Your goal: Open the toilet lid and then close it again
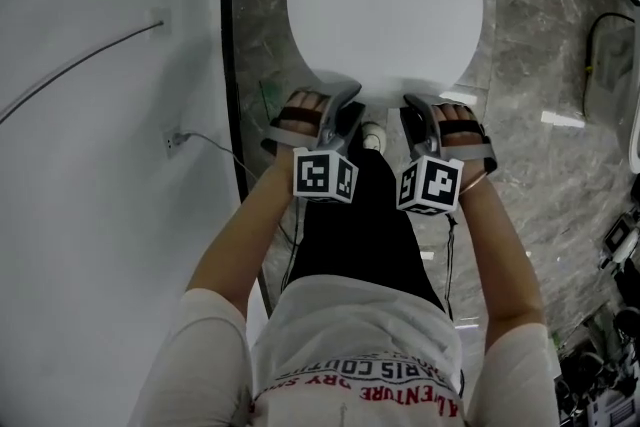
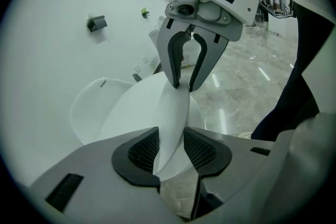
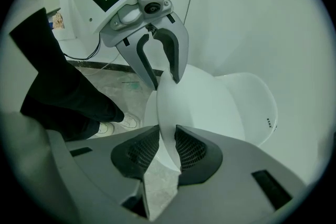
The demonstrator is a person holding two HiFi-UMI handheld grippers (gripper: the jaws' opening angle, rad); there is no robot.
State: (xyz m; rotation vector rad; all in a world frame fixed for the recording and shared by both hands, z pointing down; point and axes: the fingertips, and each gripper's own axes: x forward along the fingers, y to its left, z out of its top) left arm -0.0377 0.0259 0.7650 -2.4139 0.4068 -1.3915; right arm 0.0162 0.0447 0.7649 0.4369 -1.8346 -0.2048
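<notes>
Since the toilet lid (image 1: 385,5) looks nearly down, its front rim lying between both pairs of jaws, we should lower it gently with the right gripper (image 3: 167,147) pinching the rim and draw the spread left gripper (image 2: 170,148) straight back.

The head view looks steeply down from the person's head onto the toilet lid (image 1: 385,5), left tool (image 1: 347,103) and right tool (image 1: 413,110); each tool view sits close behind its own jaws, facing the opposite tool; all three share the lid's rim.
</notes>
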